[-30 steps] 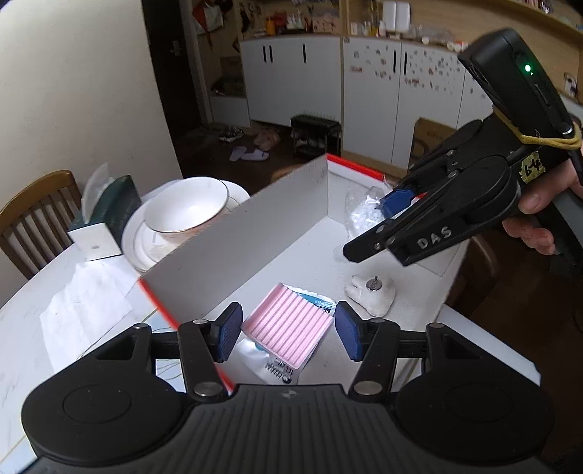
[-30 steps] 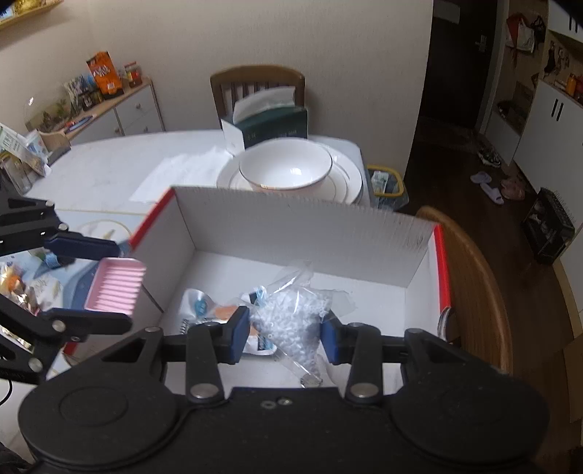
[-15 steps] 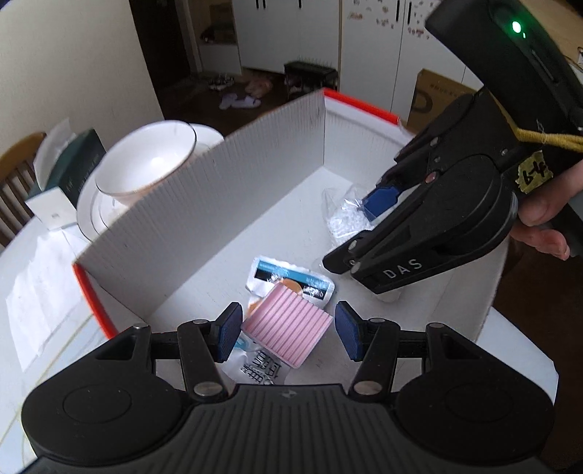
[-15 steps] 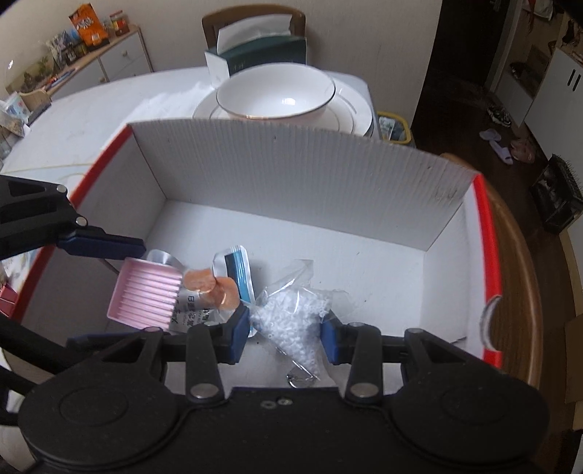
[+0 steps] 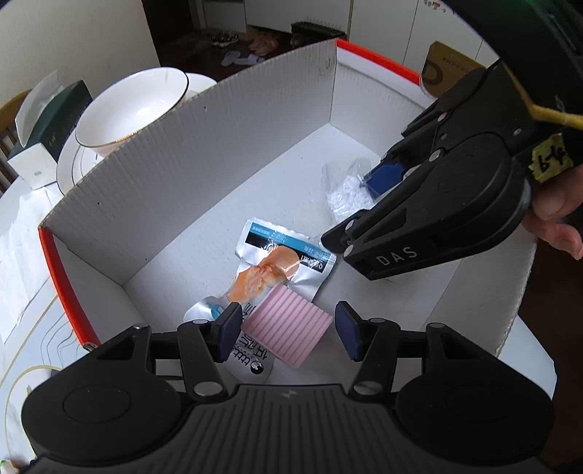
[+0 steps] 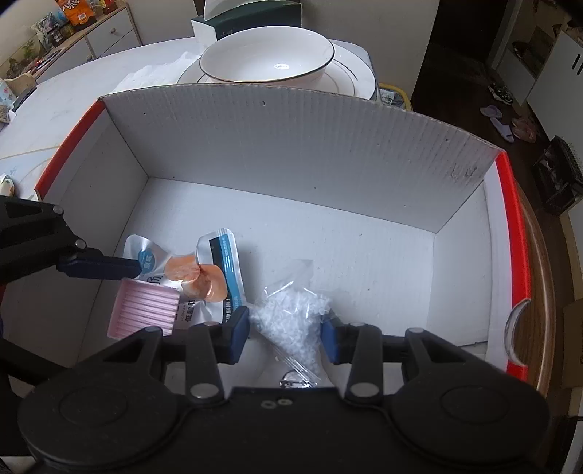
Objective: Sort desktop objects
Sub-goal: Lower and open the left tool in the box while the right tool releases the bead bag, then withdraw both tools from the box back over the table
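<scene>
Left tongs are pinching a stiff, light pink pad; right tongs are squeezing a soft, slippery bead bag around its middle.

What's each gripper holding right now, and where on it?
Left gripper: the pink ribbed block, pinched across its sides between the fingers. Right gripper: the clear bag of white pellets, gripped across its bulging middle. Both hang low inside the white box.

Cream wall, white cabinets, dark floor, possibly wood
</scene>
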